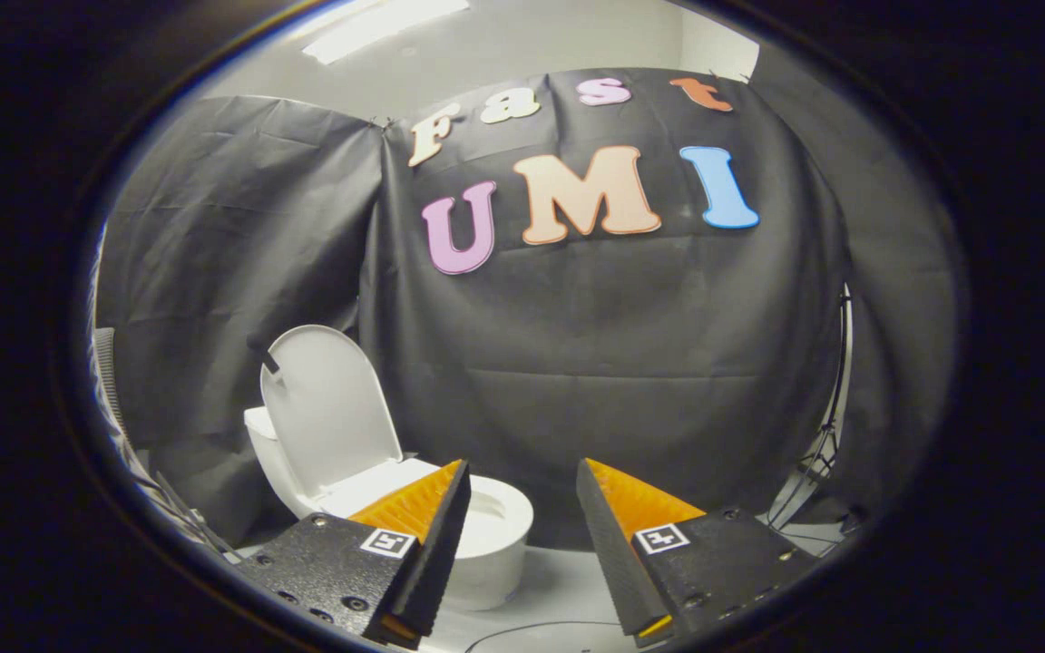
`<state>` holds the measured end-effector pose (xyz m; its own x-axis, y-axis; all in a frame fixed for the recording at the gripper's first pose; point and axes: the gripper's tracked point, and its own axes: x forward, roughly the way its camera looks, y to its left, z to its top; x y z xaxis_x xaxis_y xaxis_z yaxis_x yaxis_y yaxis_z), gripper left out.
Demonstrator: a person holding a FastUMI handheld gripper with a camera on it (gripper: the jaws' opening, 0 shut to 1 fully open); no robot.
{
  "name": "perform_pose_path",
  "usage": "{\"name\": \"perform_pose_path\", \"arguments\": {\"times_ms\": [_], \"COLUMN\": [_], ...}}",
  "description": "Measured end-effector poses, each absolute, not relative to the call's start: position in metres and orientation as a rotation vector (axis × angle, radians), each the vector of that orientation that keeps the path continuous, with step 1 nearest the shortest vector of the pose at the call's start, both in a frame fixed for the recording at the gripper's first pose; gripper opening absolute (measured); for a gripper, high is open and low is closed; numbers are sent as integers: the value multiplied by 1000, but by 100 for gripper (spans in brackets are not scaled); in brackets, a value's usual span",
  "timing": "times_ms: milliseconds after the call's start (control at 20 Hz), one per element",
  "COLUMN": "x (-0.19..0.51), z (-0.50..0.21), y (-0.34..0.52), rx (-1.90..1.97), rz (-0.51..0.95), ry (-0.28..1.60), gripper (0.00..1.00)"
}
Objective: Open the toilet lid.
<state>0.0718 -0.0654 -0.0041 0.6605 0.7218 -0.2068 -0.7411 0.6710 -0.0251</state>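
Note:
A white toilet (486, 544) stands on the floor against the black cloth wall, beyond my left finger. Its lid (332, 408) is raised upright and leans back toward the cistern (261, 444). The seat ring and bowl opening (495, 508) are exposed, partly hidden behind the left fingertip. My gripper (522, 476) is open, with a wide gap between the fingers and nothing held. It hangs clear of the toilet, which sits ahead and to the left of the fingers.
A pale floor (559, 589) runs under the fingers, with a thin dark cable (532, 628) lying on it. A stand with thin legs (817, 462) rises at the right by the cloth. Cables and a ribbed object (110, 381) sit left of the toilet.

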Motion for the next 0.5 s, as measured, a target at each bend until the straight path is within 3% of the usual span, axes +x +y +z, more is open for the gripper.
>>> {"name": "perform_pose_path", "arguments": {"times_ms": [500], "x": [81], "z": [-4], "y": [-117], "rx": [-121], "rz": [702], "ry": [168], "gripper": [74]}}
